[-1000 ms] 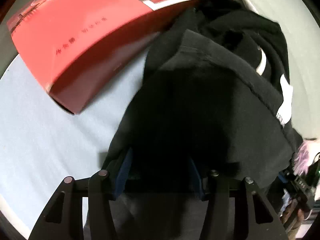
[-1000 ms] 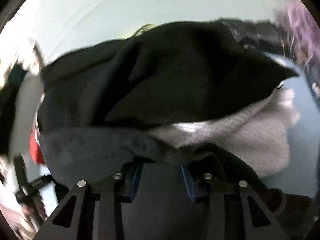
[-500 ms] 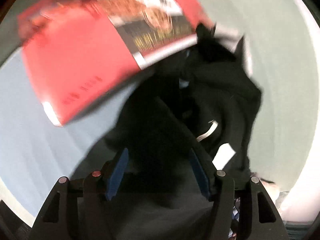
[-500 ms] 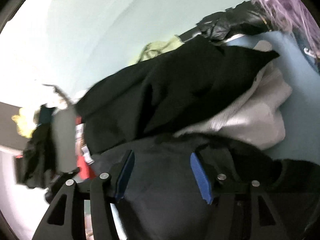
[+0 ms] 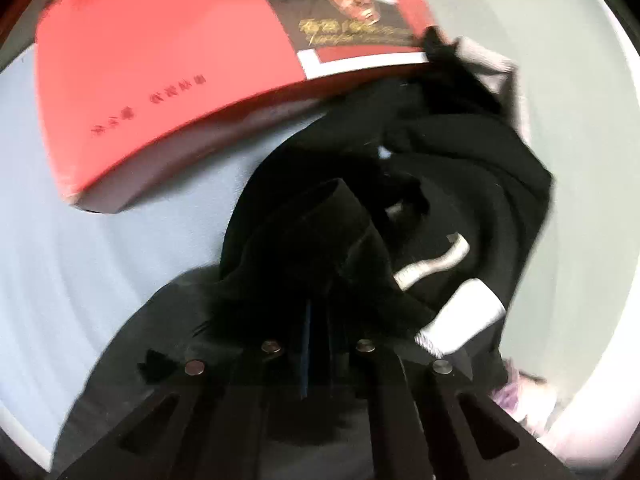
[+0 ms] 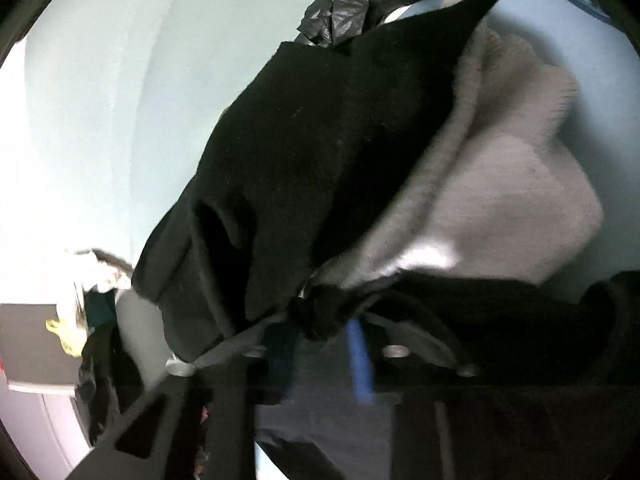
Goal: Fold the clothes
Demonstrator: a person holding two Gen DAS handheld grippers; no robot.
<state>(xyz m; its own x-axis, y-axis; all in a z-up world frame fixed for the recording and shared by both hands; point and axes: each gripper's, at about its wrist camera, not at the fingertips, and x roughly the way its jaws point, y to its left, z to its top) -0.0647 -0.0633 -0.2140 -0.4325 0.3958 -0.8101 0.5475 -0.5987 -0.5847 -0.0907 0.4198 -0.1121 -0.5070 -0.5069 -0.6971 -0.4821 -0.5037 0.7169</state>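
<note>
Both jaws have closed on the black garment (image 5: pixel 460 184), lifting it.

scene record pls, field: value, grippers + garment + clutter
left gripper: shut on black garment
right gripper: shut on black garment
black garment: bunched, lifted between both grippers
grey knit: beneath the black garment, on blue surface
red box: beside the garment, on blue surface
image: motion-blurred
</note>
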